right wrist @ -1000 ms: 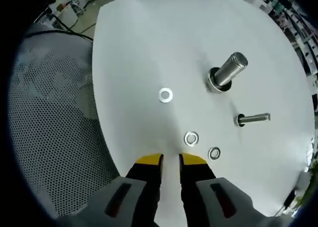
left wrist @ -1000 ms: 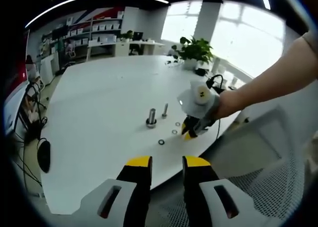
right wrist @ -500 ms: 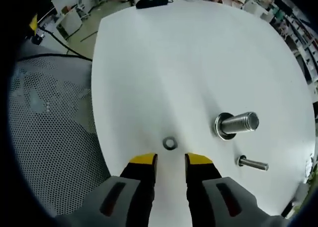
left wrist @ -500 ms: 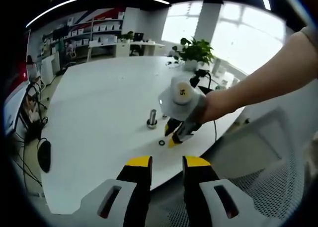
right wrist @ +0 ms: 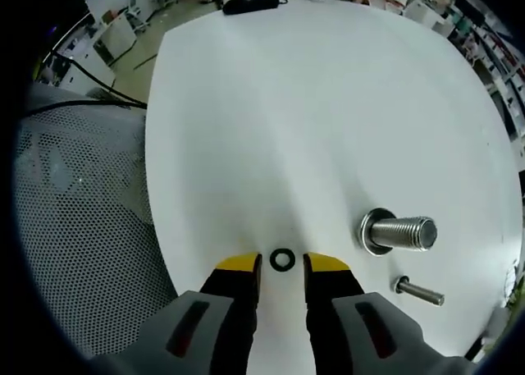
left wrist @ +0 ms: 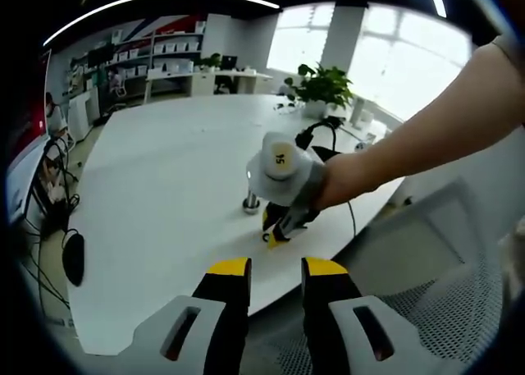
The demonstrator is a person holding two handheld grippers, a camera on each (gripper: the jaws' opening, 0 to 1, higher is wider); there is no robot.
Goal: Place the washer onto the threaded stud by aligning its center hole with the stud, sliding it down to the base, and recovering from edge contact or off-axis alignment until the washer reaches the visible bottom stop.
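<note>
A small dark washer (right wrist: 282, 258) lies flat on the white table (right wrist: 287, 104), right between the yellow fingertips of my right gripper (right wrist: 282, 265), which stands open around it. To its right a thick threaded stud (right wrist: 399, 231) rises from the table with a washer at its base. A thin stud (right wrist: 419, 292) stands just beyond that. In the left gripper view the right gripper (left wrist: 276, 230) reaches down to the table in a person's hand, close beside the thick stud (left wrist: 250, 202). My left gripper (left wrist: 276, 268) hangs open off the table's near edge, holding nothing.
A grey mesh chair (right wrist: 74, 227) sits against the table's edge. A black mouse (right wrist: 250, 2) lies at the far rim. A potted plant (left wrist: 324, 84) and cables stand at the table's far side. The person's forearm (left wrist: 426, 129) crosses in from the right.
The right gripper has moved away from the two other washers toward a single washer, which now lies between its open fingertips. The left gripper has stayed put.
</note>
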